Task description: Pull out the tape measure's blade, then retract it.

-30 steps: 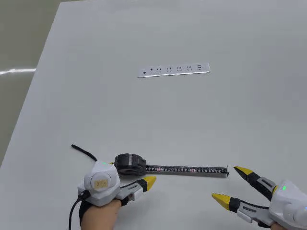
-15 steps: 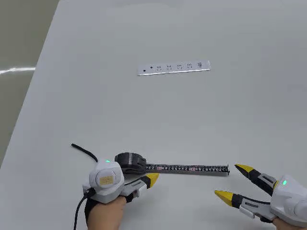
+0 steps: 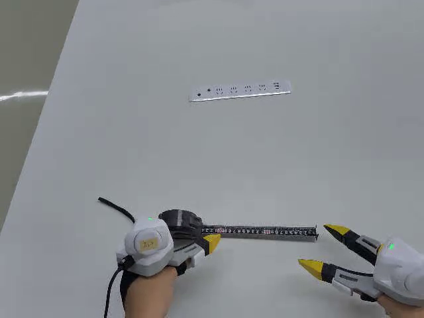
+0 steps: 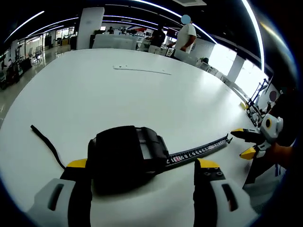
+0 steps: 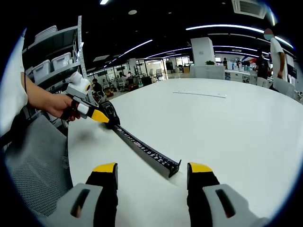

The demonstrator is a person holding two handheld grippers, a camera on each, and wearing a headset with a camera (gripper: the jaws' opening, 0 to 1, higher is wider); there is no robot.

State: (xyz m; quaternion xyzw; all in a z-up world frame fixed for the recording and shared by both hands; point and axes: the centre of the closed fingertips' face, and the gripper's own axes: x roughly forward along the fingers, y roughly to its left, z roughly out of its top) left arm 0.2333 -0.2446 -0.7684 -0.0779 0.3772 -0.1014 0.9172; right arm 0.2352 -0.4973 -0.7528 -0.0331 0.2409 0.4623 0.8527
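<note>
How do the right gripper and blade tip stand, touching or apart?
Apart: right gripper view shows bare table between blade tip and each jaw of the right gripper.

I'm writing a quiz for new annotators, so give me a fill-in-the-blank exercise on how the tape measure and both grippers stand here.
1. The tape measure lies between the jaws of the left gripper, its blade pulled ____.
2. The right gripper has its jaws ____, gripping nothing.
3. The power strip lies ____ from the person than the tape measure.
Missing words: out; open; farther.
</note>
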